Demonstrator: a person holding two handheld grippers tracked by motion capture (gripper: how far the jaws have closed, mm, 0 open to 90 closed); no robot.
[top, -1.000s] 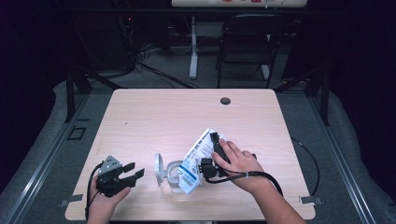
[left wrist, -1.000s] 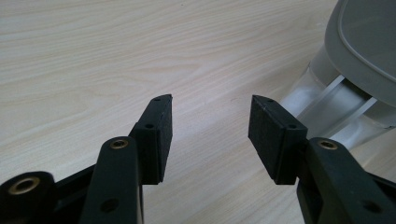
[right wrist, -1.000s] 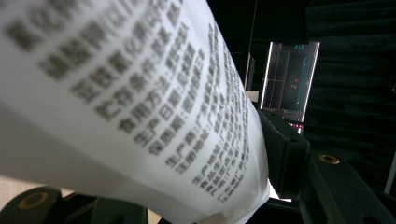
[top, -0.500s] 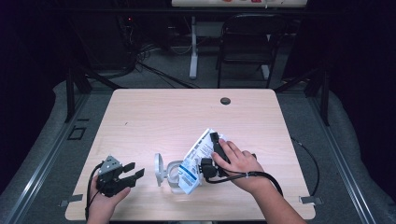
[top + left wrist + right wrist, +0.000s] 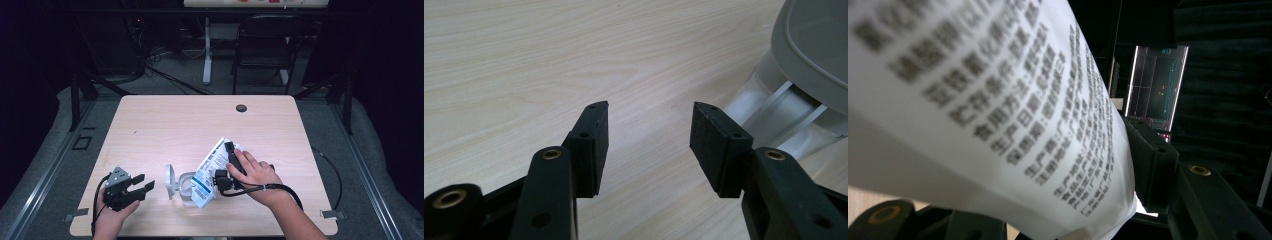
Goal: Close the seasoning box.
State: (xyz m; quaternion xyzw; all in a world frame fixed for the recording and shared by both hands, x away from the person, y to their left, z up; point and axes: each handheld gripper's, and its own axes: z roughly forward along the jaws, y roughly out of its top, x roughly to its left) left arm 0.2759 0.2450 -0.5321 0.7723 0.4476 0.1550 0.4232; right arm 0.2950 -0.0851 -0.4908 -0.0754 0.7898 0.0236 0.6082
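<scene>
Dim room, wooden table point(image 5: 165, 125). Near front edge: jar point(image 5: 181, 183) on its side, packet point(image 5: 210, 170) pinched by right gripper point(image 5: 223, 176), mouth-down at jar; filling likely unfinished. Left gripper point(image 5: 141, 185) spread, idle.

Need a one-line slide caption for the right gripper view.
Right claw clamped on a white printed packet, its text blurred close to the lens, dark room behind.

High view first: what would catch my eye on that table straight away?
Probably the white printed packet near the table's front edge, pinched in the right gripper and tipped toward a clear container with a grey lid. Up close in the right gripper view, the packet's dense black print fills most of the frame. The left gripper waits open at the front left corner.
</scene>
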